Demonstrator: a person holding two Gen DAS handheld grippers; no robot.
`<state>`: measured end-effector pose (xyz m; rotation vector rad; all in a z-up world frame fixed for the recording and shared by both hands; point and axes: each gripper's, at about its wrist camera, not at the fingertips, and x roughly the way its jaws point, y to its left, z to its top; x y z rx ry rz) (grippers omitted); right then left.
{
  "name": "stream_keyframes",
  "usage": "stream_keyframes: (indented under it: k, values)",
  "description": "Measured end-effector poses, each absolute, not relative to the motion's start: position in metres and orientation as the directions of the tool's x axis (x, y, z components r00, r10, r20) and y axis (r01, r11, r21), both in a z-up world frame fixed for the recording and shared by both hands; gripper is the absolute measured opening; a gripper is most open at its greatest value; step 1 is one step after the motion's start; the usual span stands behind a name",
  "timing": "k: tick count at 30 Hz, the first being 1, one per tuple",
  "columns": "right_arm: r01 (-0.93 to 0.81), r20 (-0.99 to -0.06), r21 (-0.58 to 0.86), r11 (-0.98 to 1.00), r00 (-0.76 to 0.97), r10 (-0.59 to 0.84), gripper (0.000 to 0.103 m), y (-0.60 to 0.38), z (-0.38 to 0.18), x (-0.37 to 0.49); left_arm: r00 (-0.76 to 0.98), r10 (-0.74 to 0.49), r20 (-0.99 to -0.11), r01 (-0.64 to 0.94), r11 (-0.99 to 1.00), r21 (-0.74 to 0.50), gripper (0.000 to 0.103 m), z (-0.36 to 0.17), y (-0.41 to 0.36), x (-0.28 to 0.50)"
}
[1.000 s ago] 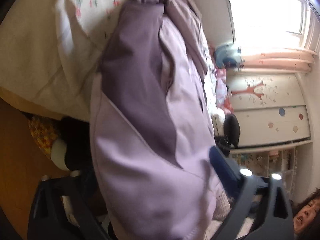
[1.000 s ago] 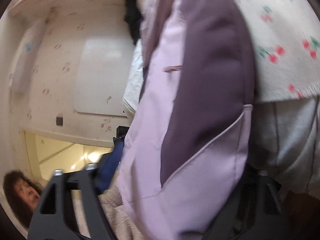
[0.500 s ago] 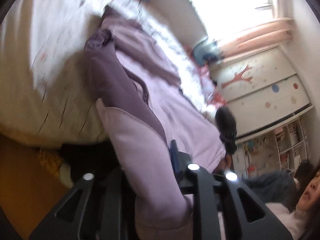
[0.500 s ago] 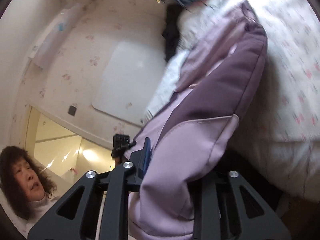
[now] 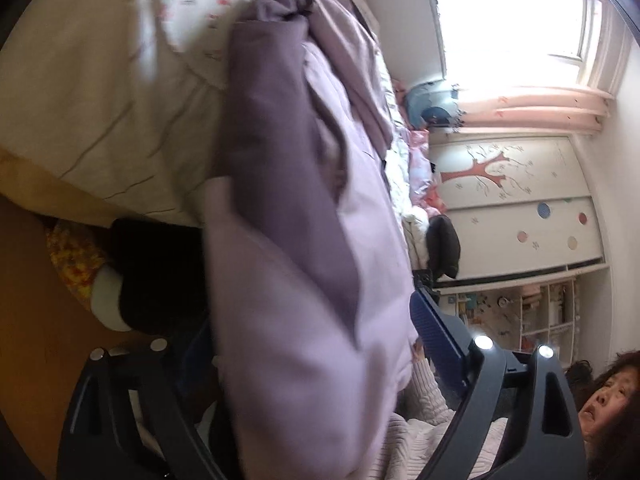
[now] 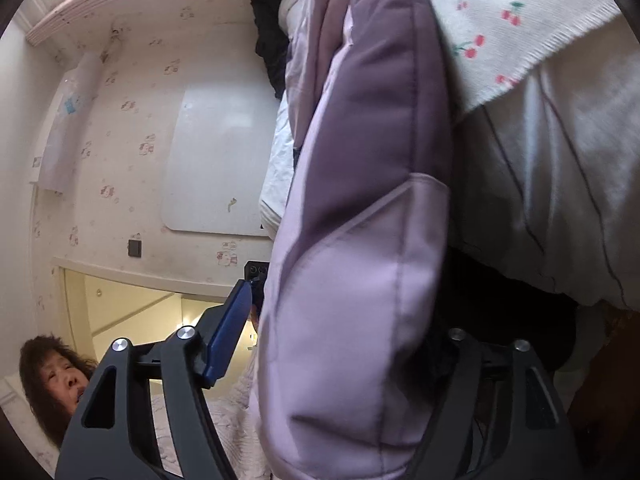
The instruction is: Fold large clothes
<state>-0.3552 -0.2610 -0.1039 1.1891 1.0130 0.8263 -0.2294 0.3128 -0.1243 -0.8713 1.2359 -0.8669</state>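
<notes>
Left wrist view first: your left gripper (image 5: pixel 304 344) stands with its jaws spread wide, having just been opening, and the two-tone padded jacket (image 5: pixel 304 208), pale lilac with dark purple panels, hangs loosely between them. The blue pad (image 5: pixel 436 344) on the window side stands clear of the cloth; the other finger is hidden behind the fabric, so you cannot be sure it is free, but nothing looks pinched.

From the right wrist view, your right gripper (image 6: pixel 340 340) shows the same: jaws apart after opening, the lilac cuff end of the jacket (image 6: pixel 352 280) sagging between them, the blue pad (image 6: pixel 228 336) on the wall side just off the fabric.

I judge that you have each hand at one lower corner or sleeve end so the jacket can be drawn out straight before a fold. The loosened jaws suggest a re-grip or a release onto the bed.

The jacket lies along the cream bedsheet (image 5: pixel 100 100) and the white cherry-print blanket (image 6: pixel 520 20), its near end drooping over the bed's edge toward you. Its long axis runs away from both cameras, from the pale hem close to the fingers to the bunched dark collar end far up the bed.
</notes>
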Motion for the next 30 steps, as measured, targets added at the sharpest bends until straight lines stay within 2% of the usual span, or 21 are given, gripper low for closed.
stream_keyframes:
  k: [8,9,11,13,19,20,21,22,23,25,27,30]
  values:
    - [-0.038,-0.194,0.973,0.226,0.392,0.899,0.068,-0.258,-0.095,-0.351,0.129,-0.89,-0.438,0.068,0.448,-0.891,0.087,-0.122,0.311,-0.229]
    - [-0.046,-0.188,0.973,0.225,0.405,0.895,0.067,-0.258,-0.094,-0.352,0.132,-0.888,-0.439,0.064,0.45,-0.891,0.087,-0.122,0.311,-0.23]
    - [-0.051,-0.194,0.971,0.235,0.411,0.891,0.054,-0.258,-0.095,-0.353,0.139,-0.886,-0.443,0.06,0.454,-0.889,0.086,-0.119,0.313,-0.232]
    - [-0.047,-0.205,0.969,0.242,0.391,0.897,0.047,-0.254,-0.099,-0.353,0.141,-0.881,-0.452,0.059,0.463,-0.884,0.086,-0.119,0.312,-0.233]
    - [-0.042,-0.215,0.968,0.249,0.379,0.9,0.045,-0.255,-0.103,-0.357,0.12,-0.873,-0.473,0.085,0.484,-0.871,0.086,-0.12,0.299,-0.232]
    - [-0.051,-0.224,0.963,0.263,0.391,0.893,0.039,-0.255,-0.1,-0.358,0.128,-0.868,-0.479,0.088,0.491,-0.867,0.078,-0.119,0.299,-0.232]
    - [-0.054,-0.231,0.96,0.275,0.405,0.885,0.036,-0.254,-0.097,-0.358,0.141,-0.863,-0.485,0.092,0.499,-0.862,0.058,-0.118,0.298,-0.231]
    - [-0.058,-0.235,0.957,0.285,0.418,0.877,0.029,-0.254,-0.092,-0.359,0.147,-0.858,-0.492,0.098,0.507,-0.856,0.051,-0.115,0.297,-0.231]
    - [-0.071,-0.24,0.951,0.3,0.441,0.865,0.024,-0.253,-0.084,-0.359,0.157,-0.848,-0.506,0.102,0.524,-0.846,0.039,-0.112,0.295,-0.231]
    - [-0.098,-0.237,0.943,0.318,0.474,0.848,0.021,-0.251,-0.065,-0.359,0.192,-0.832,-0.52,0.12,0.546,-0.829,0.026,-0.097,0.292,-0.232]
    - [-0.146,-0.217,0.933,0.329,0.502,0.837,0.019,-0.249,-0.039,-0.358,0.228,-0.833,-0.504,0.145,0.541,-0.828,0.018,-0.077,0.291,-0.233]
    - [-0.211,-0.186,0.921,0.329,0.503,0.844,0.019,-0.244,-0.003,-0.356,0.268,-0.839,-0.474,0.217,0.532,-0.819,0.017,-0.038,0.289,-0.237]
